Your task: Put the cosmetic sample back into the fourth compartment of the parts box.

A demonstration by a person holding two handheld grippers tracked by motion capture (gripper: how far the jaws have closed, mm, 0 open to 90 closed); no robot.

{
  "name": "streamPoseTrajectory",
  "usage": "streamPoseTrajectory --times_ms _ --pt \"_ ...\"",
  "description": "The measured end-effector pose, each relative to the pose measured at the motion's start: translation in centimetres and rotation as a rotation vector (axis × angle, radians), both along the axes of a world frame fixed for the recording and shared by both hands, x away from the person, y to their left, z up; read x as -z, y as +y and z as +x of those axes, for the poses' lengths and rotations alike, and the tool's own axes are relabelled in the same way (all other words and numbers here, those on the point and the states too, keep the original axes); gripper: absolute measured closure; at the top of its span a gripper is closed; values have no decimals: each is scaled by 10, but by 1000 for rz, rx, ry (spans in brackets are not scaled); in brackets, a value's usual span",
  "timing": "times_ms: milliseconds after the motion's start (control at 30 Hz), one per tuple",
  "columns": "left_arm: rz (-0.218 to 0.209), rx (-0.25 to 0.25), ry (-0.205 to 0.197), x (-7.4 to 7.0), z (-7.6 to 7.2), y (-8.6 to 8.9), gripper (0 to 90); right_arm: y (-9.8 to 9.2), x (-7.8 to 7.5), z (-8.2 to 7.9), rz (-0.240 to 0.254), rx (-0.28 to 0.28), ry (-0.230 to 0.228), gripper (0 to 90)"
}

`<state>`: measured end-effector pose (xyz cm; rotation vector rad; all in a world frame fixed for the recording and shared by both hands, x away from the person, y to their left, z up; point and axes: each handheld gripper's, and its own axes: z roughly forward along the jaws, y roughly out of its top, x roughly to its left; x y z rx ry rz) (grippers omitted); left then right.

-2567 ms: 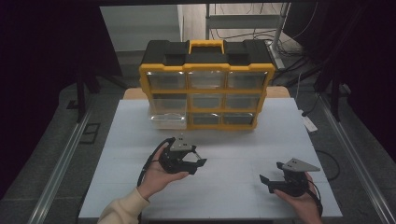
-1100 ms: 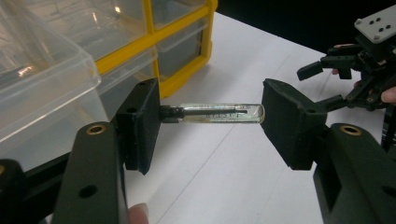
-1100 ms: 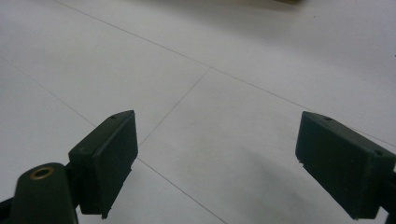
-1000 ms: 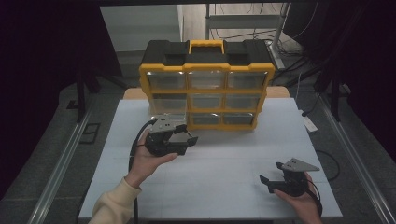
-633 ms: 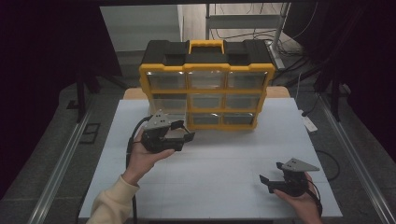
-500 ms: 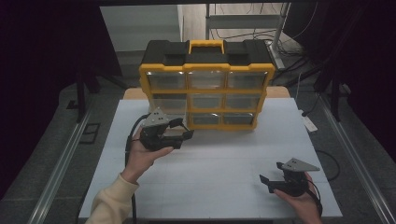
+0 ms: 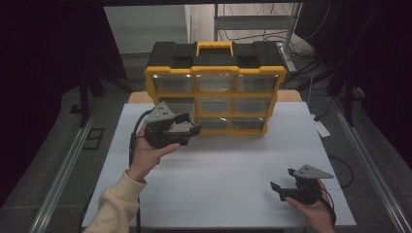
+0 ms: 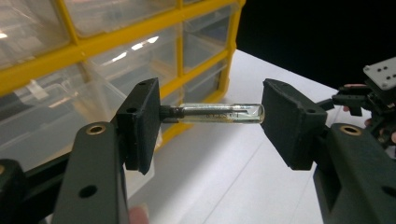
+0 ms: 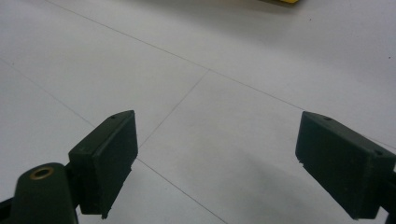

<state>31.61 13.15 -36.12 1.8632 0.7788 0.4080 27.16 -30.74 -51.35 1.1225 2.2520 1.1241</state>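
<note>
Left gripper point(image 7: 187, 130) raised, clamped; right gripper point(image 7: 279, 190) low, agape.

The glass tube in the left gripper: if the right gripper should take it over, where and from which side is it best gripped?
Probably the bare middle of the glass tube, pinched across its width. The left gripper clamps it end to end, so its pads cover both ends. The open right gripper should come from the front, opposite the left gripper's body.

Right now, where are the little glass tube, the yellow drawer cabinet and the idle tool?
glass tube point(image 8: 219, 113), left gripper view, middle of its clear body.
yellow drawer cabinet point(image 7: 214, 69), high view, top yellow rail.
right tool point(image 7: 284, 188), high view, between its tips.
</note>
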Motion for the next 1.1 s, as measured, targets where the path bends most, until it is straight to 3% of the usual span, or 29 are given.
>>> streamPoseTrajectory --times_ms 367,1100 --pt "-24 -48 9 -6 19 6 399 0 0 0 4 -2 0 135" --pt "12 -213 46 4 50 30 399 0 0 0 0 -1 -1 135"
